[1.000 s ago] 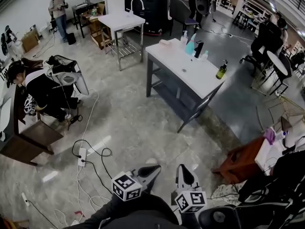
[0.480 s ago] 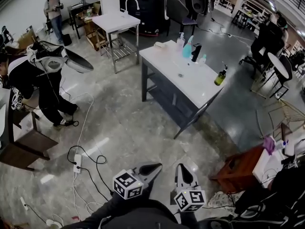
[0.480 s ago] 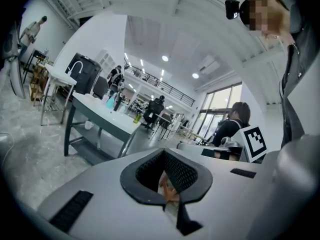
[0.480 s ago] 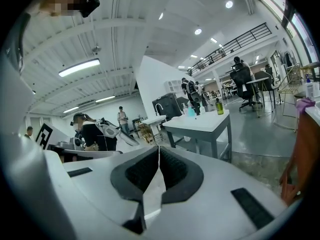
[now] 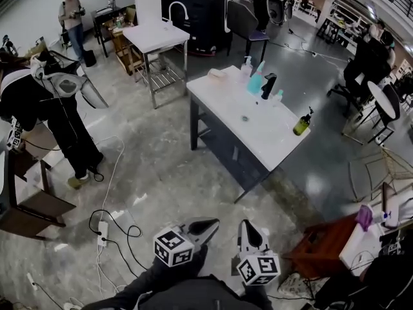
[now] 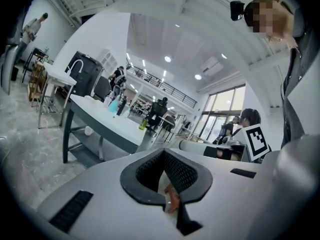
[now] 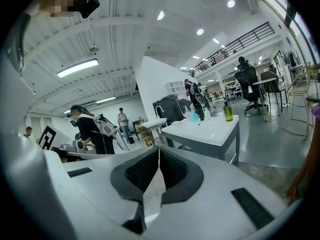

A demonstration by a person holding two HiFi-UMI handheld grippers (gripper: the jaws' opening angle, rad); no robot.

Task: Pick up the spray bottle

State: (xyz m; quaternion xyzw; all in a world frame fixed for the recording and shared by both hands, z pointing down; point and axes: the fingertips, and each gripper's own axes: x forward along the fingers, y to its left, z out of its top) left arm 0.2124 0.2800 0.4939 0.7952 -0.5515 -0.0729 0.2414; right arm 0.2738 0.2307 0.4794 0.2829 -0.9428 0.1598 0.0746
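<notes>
Left claw [image 5: 208, 225] closed, right claw [image 5: 247, 230] closed, both empty, teal spray bottle [image 5: 257, 81] on white table [image 5: 274, 134]

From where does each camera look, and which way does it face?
Head view: on the person's head, looking steeply down at the floor and white table; left gripper and right gripper show below.
Left gripper view: on the left gripper, looking along its shut jaws toward that table.
Right gripper view: on the right gripper, along its shut jaws toward the same table.
Shared: both gripper views see the blue spray bottle there.
</notes>
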